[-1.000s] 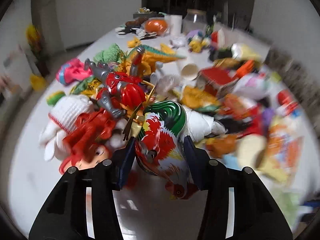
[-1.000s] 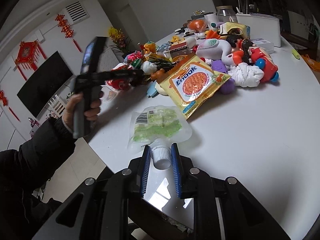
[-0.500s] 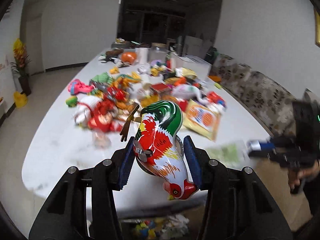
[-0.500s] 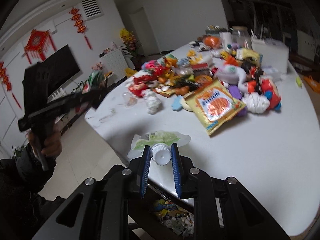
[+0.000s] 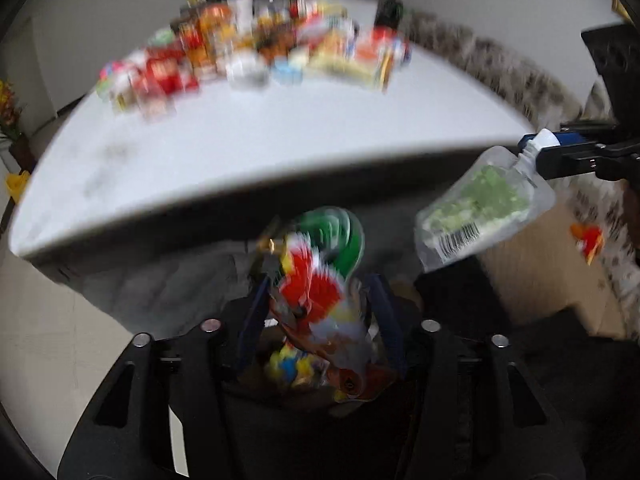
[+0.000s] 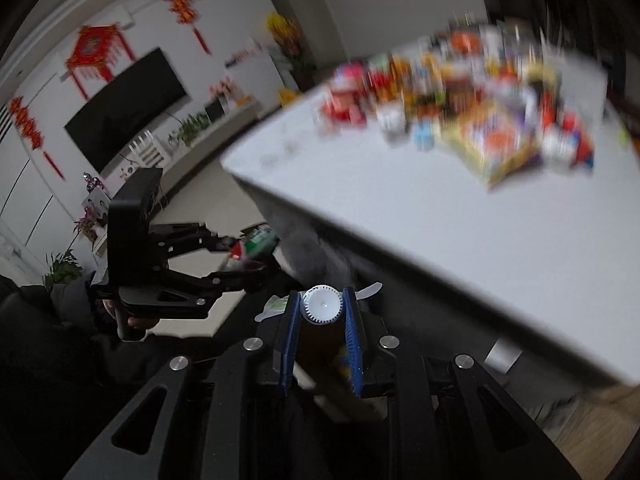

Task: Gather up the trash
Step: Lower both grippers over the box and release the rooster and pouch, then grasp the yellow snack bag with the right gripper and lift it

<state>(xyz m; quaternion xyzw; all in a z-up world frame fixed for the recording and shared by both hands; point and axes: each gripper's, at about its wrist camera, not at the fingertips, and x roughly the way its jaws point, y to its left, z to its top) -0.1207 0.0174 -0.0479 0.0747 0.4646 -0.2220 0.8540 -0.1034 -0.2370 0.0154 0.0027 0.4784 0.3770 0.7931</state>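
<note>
Tin rooster: between the opening jaws of the left gripper, above the dark bin.
Pouch: right gripper pinches its white cap, jaws opening slightly.
Advice: release each only straight above the bin mouth.

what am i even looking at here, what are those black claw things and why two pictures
There is no robot: a person holds a two-finger gripper in each hand, with a camera on each looking along its fingers. That gives two pictures.

In the left camera's view, the left gripper has a tin rooster toy between its jaws, which are opening, above a dark bin.

In the right camera's view, the right gripper pinches the white cap of a clear pouch with green contents.

A blurred pile of toys and wrappers lies on the white table.
</note>
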